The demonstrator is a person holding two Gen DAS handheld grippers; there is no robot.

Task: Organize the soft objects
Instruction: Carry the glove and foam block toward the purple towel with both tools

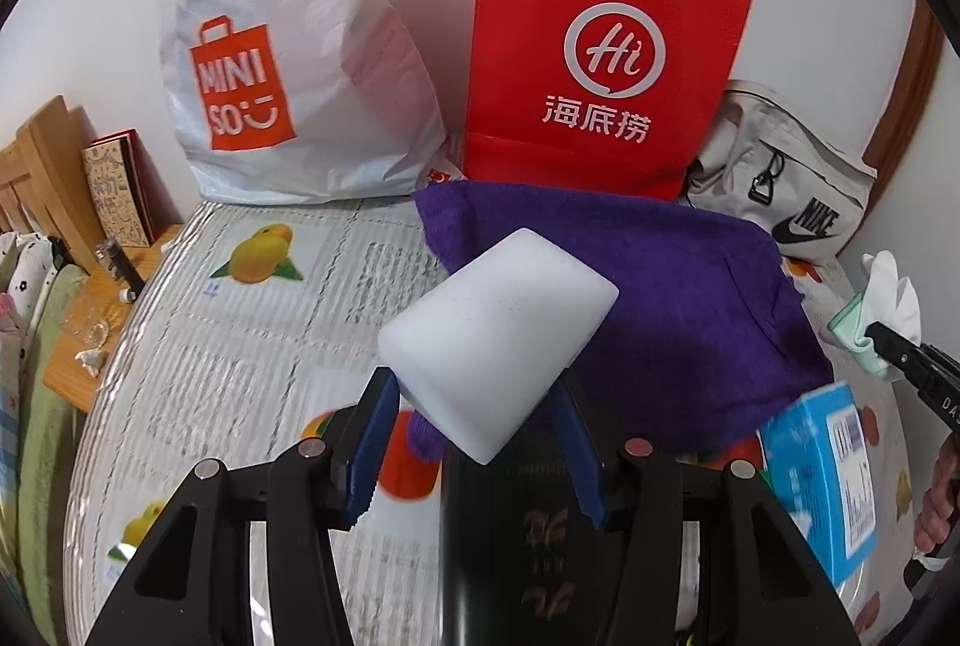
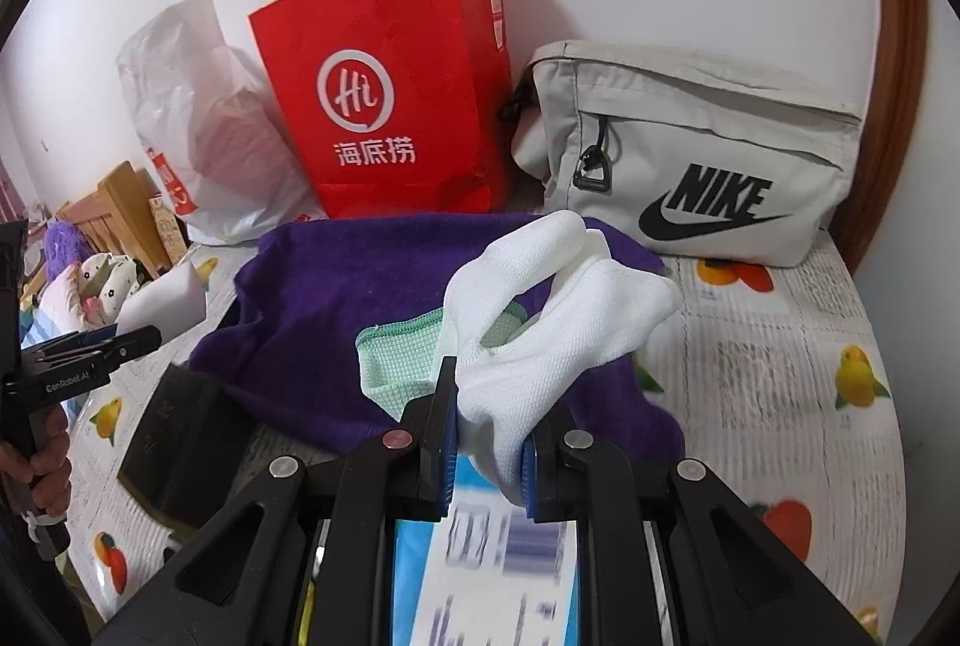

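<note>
Two soft items were in your grip above a fruit-print tablecloth (image 1: 252,322). Largest on it: a purple towel (image 1: 690,298) spread before a red paper bag (image 1: 600,45), a white Miniso plastic bag (image 1: 282,63) and a grey Nike pouch (image 2: 708,153).

- White sponge block (image 1: 498,340): clamped by one end in your left gripper (image 1: 474,436), hanging over the towel's near edge. Risk: the foam was pinched only at its base and could pivot or squirt free if you swung it.
- White glove (image 2: 558,322) with mint-green cloth (image 2: 396,364): pinched in your right gripper (image 2: 489,460), jaws nearly together. Risk: the cloth looked barely caught and could slip out.

Both grippers pointed steeply down and forward, side by side, yours to steady.
</note>
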